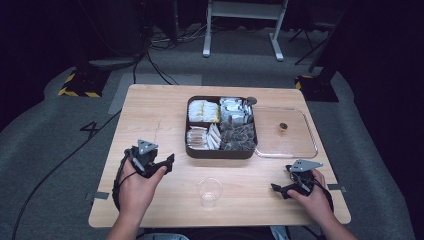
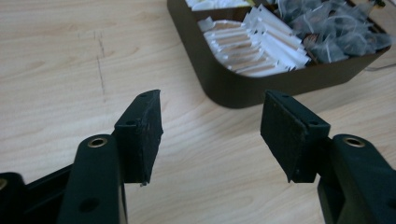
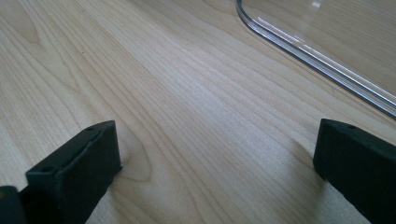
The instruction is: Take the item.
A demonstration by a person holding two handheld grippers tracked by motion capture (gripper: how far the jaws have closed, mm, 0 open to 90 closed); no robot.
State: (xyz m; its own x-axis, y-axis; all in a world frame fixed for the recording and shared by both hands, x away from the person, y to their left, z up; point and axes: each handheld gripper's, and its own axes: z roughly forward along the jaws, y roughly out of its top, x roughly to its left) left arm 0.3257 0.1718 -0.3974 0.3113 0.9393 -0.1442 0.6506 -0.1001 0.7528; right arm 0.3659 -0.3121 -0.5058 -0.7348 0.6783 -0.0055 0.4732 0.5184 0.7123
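Observation:
A dark brown compartment tray sits mid-table, holding white, yellow, silver and dark sachets in four sections. In the left gripper view its near corner lies just ahead, with white paper sticks inside. My left gripper is held above the table to the tray's left, its jaws open and nothing between them. A clear plastic cup stands upright near the front edge, between the two hands. At the front right, my right gripper rests low over the wood, jaws wide open and empty.
A clear plastic lid lies flat right of the tray, its rim ahead of the right jaws; a small brown knob sits on it. The wooden table is bare on its left half. Dark floor and cables surround it.

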